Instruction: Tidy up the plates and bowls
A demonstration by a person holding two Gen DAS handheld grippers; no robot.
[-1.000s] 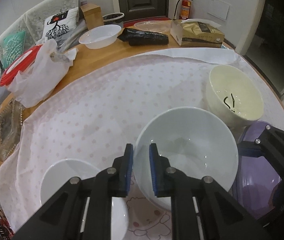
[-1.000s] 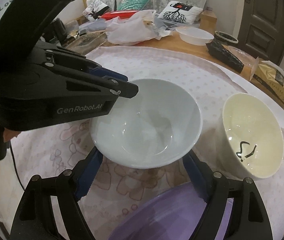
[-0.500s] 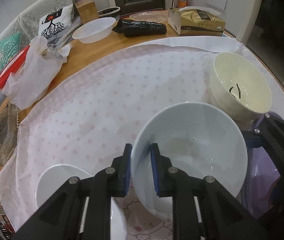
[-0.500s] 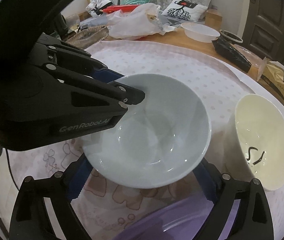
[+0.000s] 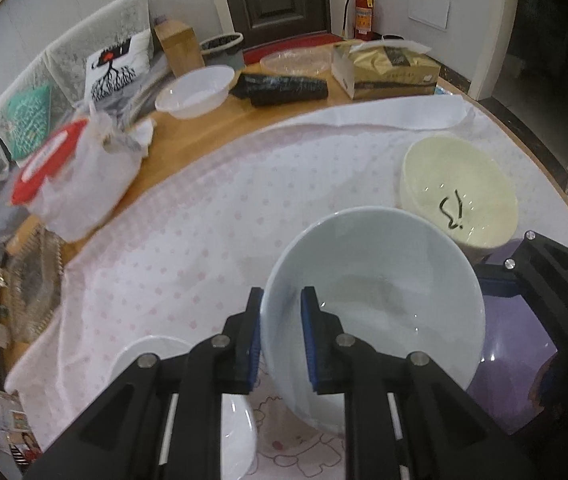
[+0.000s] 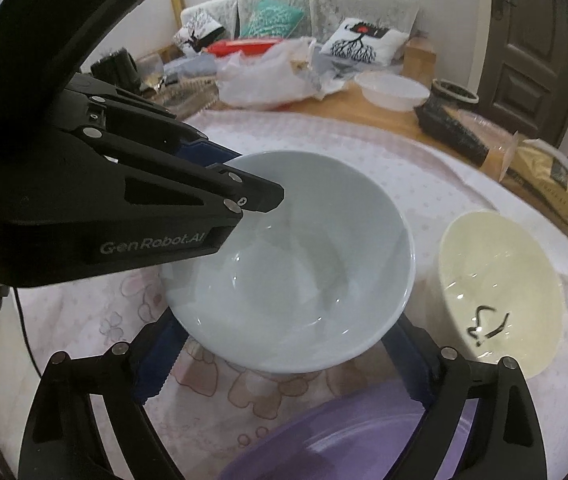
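A small white plate (image 5: 188,400) lies at the table's (image 5: 188,136) near left edge. The left gripper (image 5: 281,340) pinches the rim of the pale blue bowl (image 5: 380,304), tilted above the cloth. The right gripper (image 6: 280,364) stands spread wide over a purple basin (image 6: 348,440). Rightmost, a cream bowl (image 5: 460,192) sits toward the right edge.

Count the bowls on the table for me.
3 clear: pale blue bowl in the left gripper, cream bowl at its right, white plastic bowl far back. Others may be hidden.
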